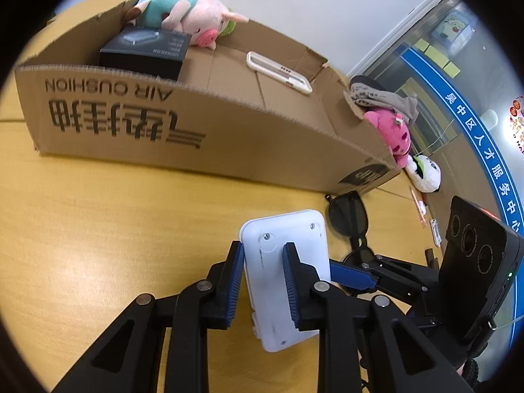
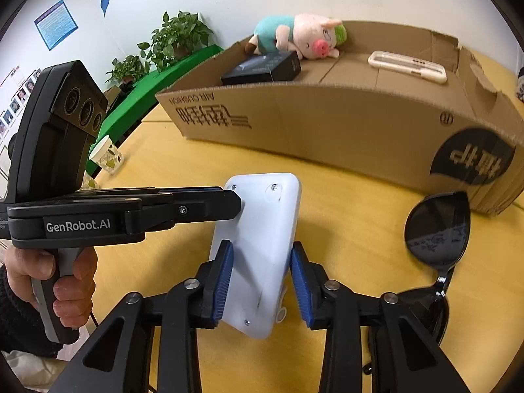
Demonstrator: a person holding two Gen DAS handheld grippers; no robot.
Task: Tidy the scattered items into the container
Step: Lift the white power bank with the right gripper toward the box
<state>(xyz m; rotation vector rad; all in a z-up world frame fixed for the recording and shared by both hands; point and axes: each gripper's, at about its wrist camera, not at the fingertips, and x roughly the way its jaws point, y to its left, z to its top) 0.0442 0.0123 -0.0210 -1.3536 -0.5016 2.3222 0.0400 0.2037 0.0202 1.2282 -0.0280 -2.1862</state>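
A white plastic device [image 1: 286, 275] [image 2: 258, 252] stands on edge on the yellow table, back side up. My left gripper [image 1: 263, 258] is shut on its thin edge; it enters the right wrist view from the left [image 2: 229, 203]. My right gripper [image 2: 262, 278] straddles the device's width with a small gap on the right side; its blue finger [image 1: 352, 276] shows behind the device. The cardboard box [image 1: 196, 124] [image 2: 344, 124] lies beyond, holding a black box [image 1: 144, 52], a pig plush [image 1: 193, 13] and a cream-coloured holder [image 1: 278, 72].
Black sunglasses [image 2: 435, 229] [image 1: 350, 219] lie on the table right of the device. A pink plush [image 1: 391, 132], grey cloth [image 1: 383, 96] and a white plush [image 1: 424, 172] sit past the box's right end. A paper cup [image 2: 106, 157] stands at the left.
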